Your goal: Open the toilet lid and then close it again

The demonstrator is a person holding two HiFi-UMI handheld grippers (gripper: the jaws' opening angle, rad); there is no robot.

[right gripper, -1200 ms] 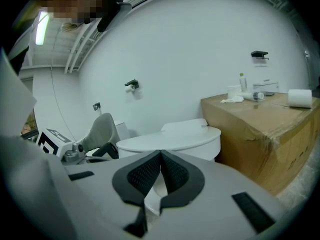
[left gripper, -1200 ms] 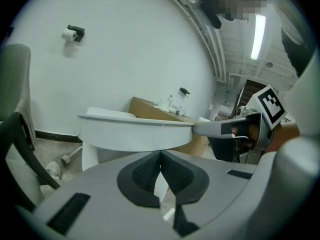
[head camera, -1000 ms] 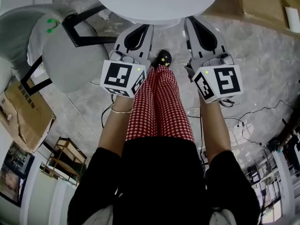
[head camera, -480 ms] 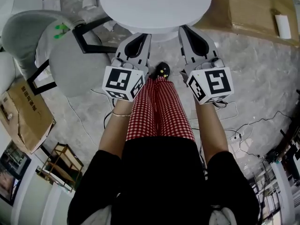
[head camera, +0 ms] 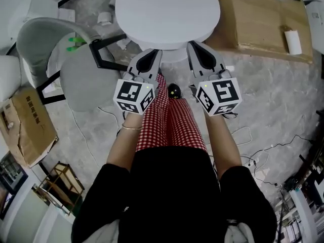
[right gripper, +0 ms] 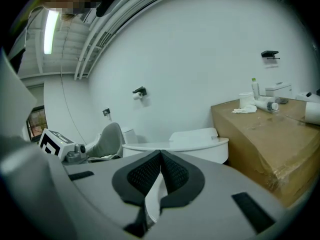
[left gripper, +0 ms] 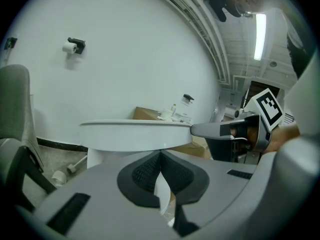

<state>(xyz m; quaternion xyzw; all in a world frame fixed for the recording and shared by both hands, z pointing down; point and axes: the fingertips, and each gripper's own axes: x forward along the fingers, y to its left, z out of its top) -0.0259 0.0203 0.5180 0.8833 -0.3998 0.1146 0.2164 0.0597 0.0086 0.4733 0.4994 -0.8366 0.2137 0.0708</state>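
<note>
Left hand-held gripper [head camera: 153,52] and right hand-held gripper [head camera: 194,45]: jaws brought together at the tips, nothing between them. Both point at the front edge of the toilet lid [head camera: 167,9], one to each side of its centre; contact cannot be confirmed. The lid lies flat and down on the bowl, directly ahead of the standing person, with a cardboard box [head camera: 263,19] beside it. Assessed status: lid not raised, so opening appears not yet started, and both steps, lift then lower, remain.
</note>
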